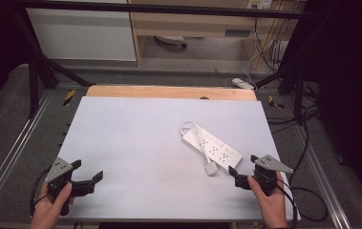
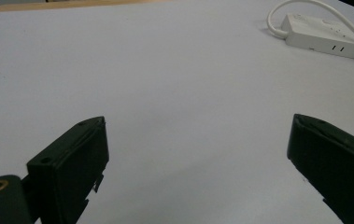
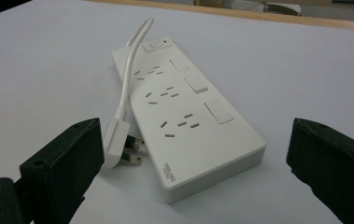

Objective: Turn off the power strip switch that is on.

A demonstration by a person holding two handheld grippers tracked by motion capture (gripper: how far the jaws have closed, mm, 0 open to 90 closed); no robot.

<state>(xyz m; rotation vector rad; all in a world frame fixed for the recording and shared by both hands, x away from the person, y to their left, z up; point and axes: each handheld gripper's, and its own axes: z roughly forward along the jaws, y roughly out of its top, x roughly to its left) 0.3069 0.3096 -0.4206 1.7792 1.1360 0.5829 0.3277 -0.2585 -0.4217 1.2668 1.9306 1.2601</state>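
A white power strip (image 1: 213,145) lies flat on the white table top (image 1: 135,138), right of centre, with its cord looped at the far end and its plug (image 1: 210,168) resting beside the near end. In the right gripper view the strip (image 3: 188,107) and the plug (image 3: 121,148) lie just ahead of the jaws. My right gripper (image 1: 243,166) stands open near the table's front right, close to the strip's near end. My left gripper (image 1: 87,170) stands open at the front left, with bare table between its jaws; the strip (image 2: 326,35) shows far off.
A wooden strip (image 1: 169,91) runs along the table's far edge. Black frame posts (image 1: 33,71) stand at both sides. Cables (image 1: 307,191) trail on the grey floor at the right. A white extension socket (image 1: 243,83) lies on the floor behind the table.
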